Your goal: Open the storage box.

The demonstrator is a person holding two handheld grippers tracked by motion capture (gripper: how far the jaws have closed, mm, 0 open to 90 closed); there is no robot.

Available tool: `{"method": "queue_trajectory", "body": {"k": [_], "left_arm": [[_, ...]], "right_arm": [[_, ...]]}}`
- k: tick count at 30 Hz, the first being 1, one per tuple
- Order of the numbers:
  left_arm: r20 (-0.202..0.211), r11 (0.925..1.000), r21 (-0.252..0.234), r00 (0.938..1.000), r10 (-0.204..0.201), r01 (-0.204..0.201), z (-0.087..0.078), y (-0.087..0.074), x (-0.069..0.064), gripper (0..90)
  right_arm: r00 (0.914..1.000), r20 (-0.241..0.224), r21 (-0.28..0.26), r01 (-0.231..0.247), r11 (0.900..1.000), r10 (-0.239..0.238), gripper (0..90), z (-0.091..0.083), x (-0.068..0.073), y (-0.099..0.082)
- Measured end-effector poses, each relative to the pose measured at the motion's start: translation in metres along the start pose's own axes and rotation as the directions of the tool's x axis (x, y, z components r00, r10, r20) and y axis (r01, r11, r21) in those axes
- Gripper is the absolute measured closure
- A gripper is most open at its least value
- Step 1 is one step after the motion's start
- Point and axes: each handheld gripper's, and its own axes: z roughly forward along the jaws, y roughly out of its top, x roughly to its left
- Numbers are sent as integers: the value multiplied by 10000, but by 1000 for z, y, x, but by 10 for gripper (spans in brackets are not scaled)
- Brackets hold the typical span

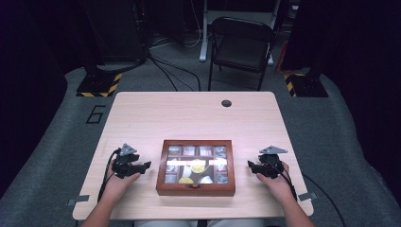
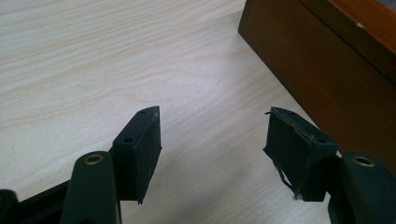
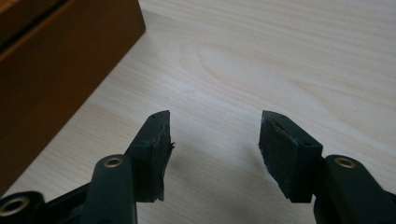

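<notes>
In the high view, glare runs as a bright band across the glass lid of the wooden box [image 1: 196, 167] at lower centre, so the items in its compartments are too small and washed out to name; only yellow and pale shapes can be made out. The person's forearms are cut off by the bottom edge. The background across the top of the frame is too dark to read.

In the left gripper view, the box [image 2: 327, 60] is cut off by the upper right corner, with one side wall and a strip of the top showing.

In the right gripper view, the box [image 3: 56, 70] is cut off at upper left.
</notes>
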Motion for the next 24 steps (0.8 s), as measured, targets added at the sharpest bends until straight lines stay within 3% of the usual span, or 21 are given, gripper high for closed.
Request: {"method": "queue_trajectory", "body": {"k": [4, 8, 11, 16, 21, 24], "left_arm": [[218, 9995, -325, 9998, -47, 54, -8, 2, -4, 355], [391, 9984, -536, 9991, -154, 175, -14, 5, -6, 354], [483, 9988, -481, 9988, -102, 126, -19, 6, -8, 355], [440, 9976, -690, 9990, -21, 51, -30, 6, -14, 361], [345, 9964, -842, 9994, 60, -31, -42, 4, -21, 361], [462, 9947, -1031, 9989, 35, 13, -53, 1, -28, 361]], "right_arm": [[9998, 46, -223, 214, 9995, -213, 432, -9, 2, 0], [9992, -410, -175, 1, 9998, -8, 424, -13, 2, 1], [9975, -687, -175, 138, 9998, -150, 423, -19, 7, 1], [9934, -907, -162, 694, 9975, -706, 425, -25, 14, 4], [9929, -1116, -382, 364, 9986, -405, 409, -34, 18, 9], [9899, -1267, -487, 581, 9971, -639, 404, -45, 26, 10]]}}
